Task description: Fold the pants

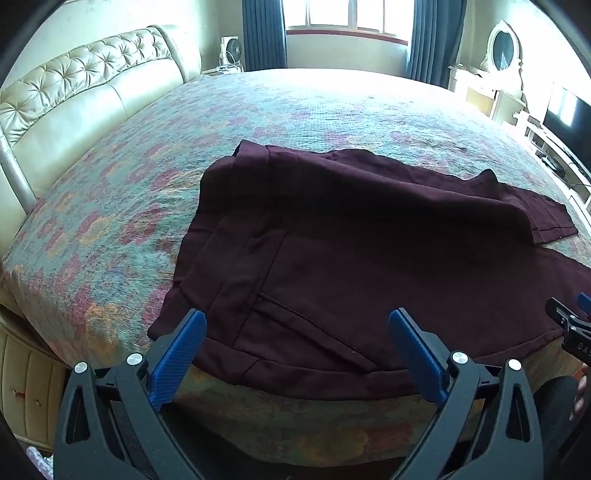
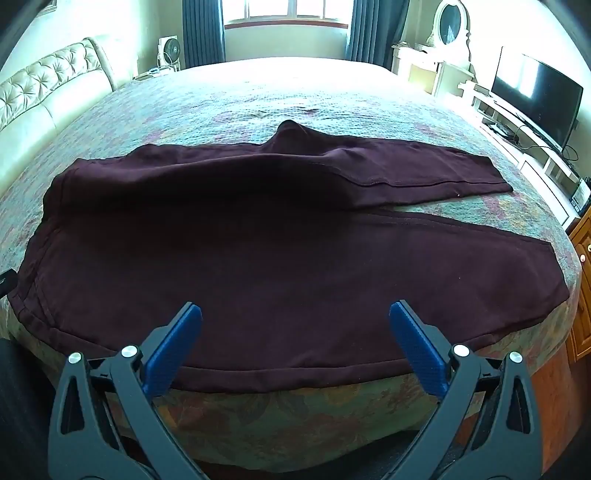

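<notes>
Dark maroon pants (image 1: 351,251) lie spread on the bed near its front edge, waistband to the left and both legs running right; they also show in the right wrist view (image 2: 258,258). The far leg is rumpled and bunched over the near one, and a wedge of bedspread shows between their right ends. My left gripper (image 1: 297,321) is open and empty, just above the pocket area at the waist end. My right gripper (image 2: 295,314) is open and empty, above the near leg's front hem edge; its tip shows in the left wrist view (image 1: 569,317).
A floral bedspread (image 2: 295,96) covers the large bed. A tufted cream headboard (image 1: 74,96) stands at the left. A TV (image 2: 535,99) on a low white stand and a vanity with oval mirror (image 2: 448,26) are at the right. Wooden cabinet (image 2: 583,280) at the right edge.
</notes>
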Motion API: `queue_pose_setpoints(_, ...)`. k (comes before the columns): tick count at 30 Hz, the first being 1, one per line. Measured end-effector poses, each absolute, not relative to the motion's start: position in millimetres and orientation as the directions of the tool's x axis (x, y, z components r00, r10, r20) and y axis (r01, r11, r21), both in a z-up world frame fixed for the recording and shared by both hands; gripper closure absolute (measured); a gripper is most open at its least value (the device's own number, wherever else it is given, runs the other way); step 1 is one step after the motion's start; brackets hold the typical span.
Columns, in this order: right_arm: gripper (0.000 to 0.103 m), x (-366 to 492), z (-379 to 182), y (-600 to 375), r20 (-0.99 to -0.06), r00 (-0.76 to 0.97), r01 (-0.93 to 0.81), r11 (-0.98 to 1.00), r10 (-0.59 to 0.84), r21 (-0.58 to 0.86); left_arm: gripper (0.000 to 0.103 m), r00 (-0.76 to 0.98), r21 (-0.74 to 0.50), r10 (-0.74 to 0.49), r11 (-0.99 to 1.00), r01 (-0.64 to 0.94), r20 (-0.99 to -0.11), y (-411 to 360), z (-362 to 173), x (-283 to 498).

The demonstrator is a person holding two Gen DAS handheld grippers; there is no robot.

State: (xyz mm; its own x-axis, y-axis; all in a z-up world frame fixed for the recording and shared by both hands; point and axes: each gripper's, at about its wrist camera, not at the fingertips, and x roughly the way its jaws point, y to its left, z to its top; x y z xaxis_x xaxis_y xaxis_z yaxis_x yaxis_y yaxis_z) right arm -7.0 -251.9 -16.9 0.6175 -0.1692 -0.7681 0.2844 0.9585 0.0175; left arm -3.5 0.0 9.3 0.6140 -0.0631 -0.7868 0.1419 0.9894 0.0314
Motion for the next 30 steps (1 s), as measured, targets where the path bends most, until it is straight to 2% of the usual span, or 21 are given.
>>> queue_pose_setpoints(30,0.002,-6.2,-19.6,-248.8,-0.774,0.611,0.282,0.959,-0.167,0.016,0.004,0.615,0.033,-0.067,0.988,0.15,-0.786,-1.0,11.1,-2.8)
